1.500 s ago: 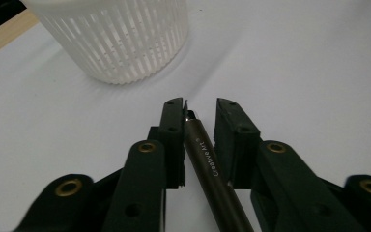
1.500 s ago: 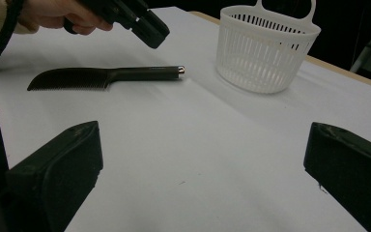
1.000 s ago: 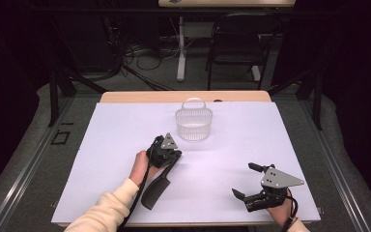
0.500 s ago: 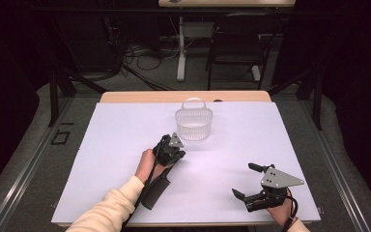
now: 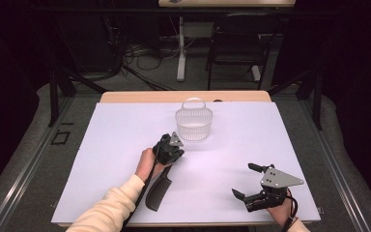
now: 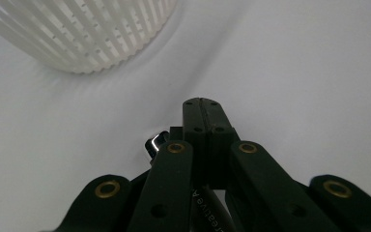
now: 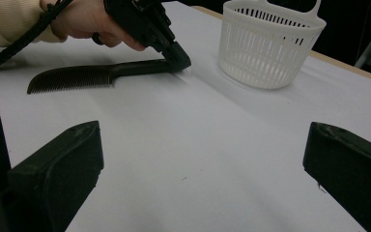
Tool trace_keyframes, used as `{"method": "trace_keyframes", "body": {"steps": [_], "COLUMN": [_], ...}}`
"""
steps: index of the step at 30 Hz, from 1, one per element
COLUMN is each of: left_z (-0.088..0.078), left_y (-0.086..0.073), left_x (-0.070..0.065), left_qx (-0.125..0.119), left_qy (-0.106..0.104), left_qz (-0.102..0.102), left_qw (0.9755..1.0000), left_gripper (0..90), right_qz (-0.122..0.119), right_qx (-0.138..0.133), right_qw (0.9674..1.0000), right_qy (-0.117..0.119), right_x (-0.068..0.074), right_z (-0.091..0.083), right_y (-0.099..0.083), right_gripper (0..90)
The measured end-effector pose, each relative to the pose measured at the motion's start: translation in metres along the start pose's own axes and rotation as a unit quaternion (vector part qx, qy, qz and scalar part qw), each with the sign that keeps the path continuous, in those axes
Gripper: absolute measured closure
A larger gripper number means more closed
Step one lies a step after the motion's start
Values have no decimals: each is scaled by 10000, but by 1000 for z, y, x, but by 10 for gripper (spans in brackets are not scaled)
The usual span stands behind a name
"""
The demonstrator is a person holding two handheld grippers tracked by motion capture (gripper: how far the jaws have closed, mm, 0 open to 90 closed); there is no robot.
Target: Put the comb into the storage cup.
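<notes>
Near mid-table, just short of the white slatted basket (image 5: 193, 124): left gripper (image 5: 176, 153), jaws pinched tight on the handle end of a black comb (image 5: 158, 191), tip pressed low to the white table cover (image 5: 106, 145). Against the earlier high views: shifted a little toward the basket, comb dragged along behind, toothed end trailing back toward the person's cream sleeve (image 5: 107, 210). From the right gripper view: comb (image 7: 96, 75) lying nearly flat, handle end caught under the black jaw tip, basket (image 7: 268, 43) close beyond, not touching. Right gripper (image 5: 246, 181): low at the near right edge, jaws spread wide, nothing between them, unmoved. Reading: grasp made, carry toward the basket begun; lift over the rim and release inside not yet done.
</notes>
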State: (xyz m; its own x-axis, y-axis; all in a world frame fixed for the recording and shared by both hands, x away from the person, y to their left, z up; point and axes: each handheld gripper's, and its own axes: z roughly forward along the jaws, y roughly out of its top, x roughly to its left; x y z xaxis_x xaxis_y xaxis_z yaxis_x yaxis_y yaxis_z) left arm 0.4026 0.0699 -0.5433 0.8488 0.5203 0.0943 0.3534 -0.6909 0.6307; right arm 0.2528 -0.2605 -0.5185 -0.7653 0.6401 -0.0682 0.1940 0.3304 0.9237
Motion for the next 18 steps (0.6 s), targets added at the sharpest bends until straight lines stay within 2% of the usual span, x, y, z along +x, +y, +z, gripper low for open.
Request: {"method": "trace_keyframes", "body": {"steps": [10, 18], "left_z": [-1, -2], "left_y": [-3, -5], "left_x": [5, 6], "left_qx": [-10, 37], "left_qy": [105, 174], "left_qz": [-136, -133], "left_qw": [9999, 9998], "left_gripper": [900, 900], "right_qz": [-8, -28], "right_qx": [1, 21], "right_qw": [10000, 10000], "right_qy": [-2, -14], "right_x": [1, 1], "right_z": [-1, -1], "right_y": [0, 0], "right_gripper": [3, 4]}}
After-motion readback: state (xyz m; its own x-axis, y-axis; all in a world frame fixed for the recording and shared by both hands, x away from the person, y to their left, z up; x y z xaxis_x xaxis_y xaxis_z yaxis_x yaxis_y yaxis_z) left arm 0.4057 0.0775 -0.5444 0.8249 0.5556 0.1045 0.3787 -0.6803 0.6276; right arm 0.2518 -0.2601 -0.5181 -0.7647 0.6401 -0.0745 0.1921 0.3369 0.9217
